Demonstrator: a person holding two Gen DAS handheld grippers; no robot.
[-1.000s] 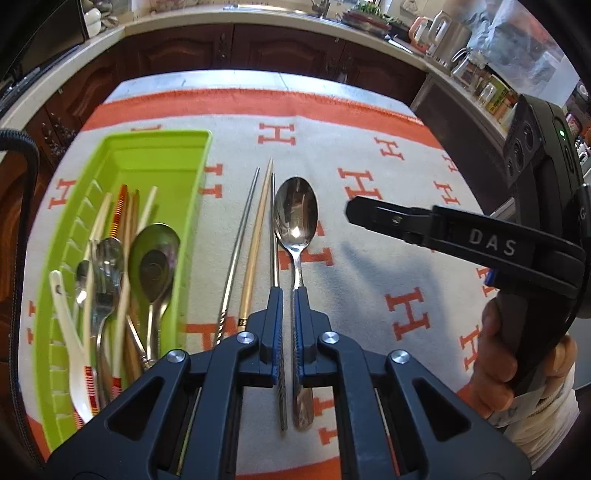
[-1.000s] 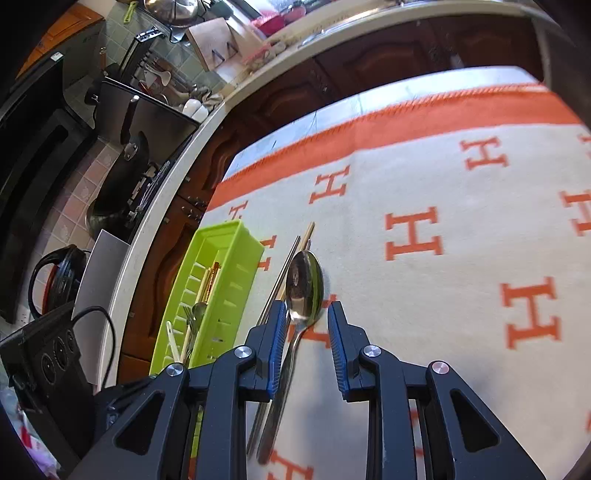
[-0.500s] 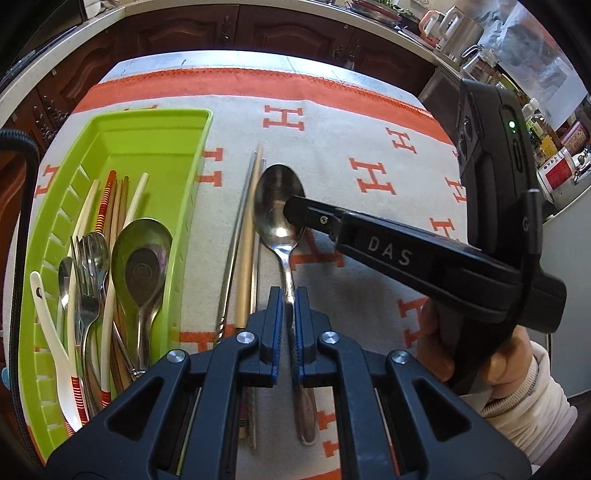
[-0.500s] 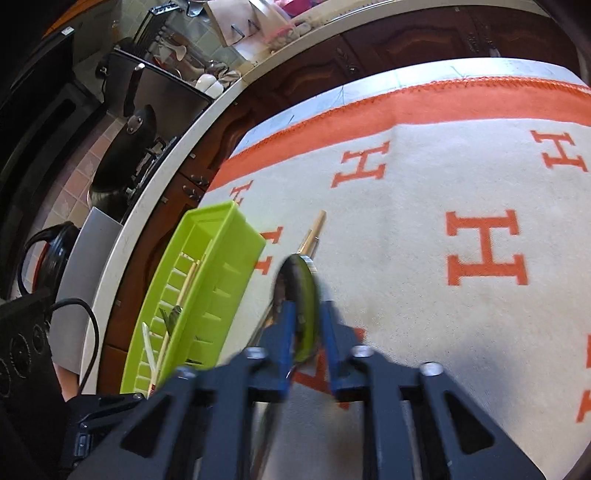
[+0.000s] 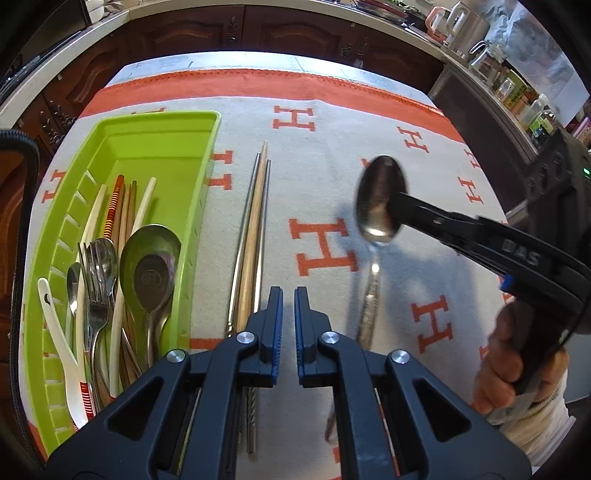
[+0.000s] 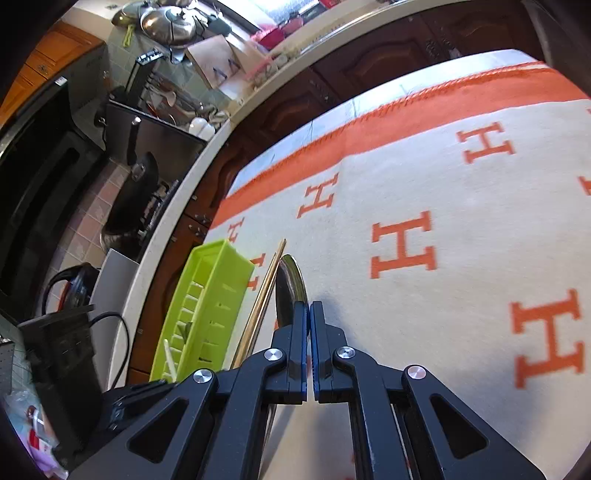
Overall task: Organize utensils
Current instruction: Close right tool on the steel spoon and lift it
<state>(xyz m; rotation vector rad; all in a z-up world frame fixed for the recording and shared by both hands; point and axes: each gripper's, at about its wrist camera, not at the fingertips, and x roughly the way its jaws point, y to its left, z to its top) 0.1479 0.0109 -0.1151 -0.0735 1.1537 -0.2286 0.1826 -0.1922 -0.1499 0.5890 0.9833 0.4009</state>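
A steel spoon [image 5: 380, 199] is raised by its bowl over the H-patterned cloth [image 5: 325, 155], its handle slanting down toward me. My right gripper [image 5: 397, 199] is shut on the edge of that bowl; in the right wrist view the spoon [image 6: 290, 291] stands edge-on between the shut pads of the right gripper [image 6: 308, 306]. My left gripper [image 5: 288, 291] is shut with nothing in it, just above the near ends of three chopsticks [image 5: 255, 221] lying side by side. The green tray [image 5: 207, 177] at the left holds several spoons, forks and chopsticks.
A person's hand [image 5: 506, 354] grips the right tool at the right edge. Dark cabinets and a counter with kettles and jars [image 5: 461, 26] ring the table. In the right wrist view the tray [image 6: 221, 266] sits near the table's left edge, with a pan [image 6: 136, 192] beyond.
The right gripper closed on the spoon's bowl and lifted it up and to the right, away from the chopsticks. The left gripper stayed shut in place.
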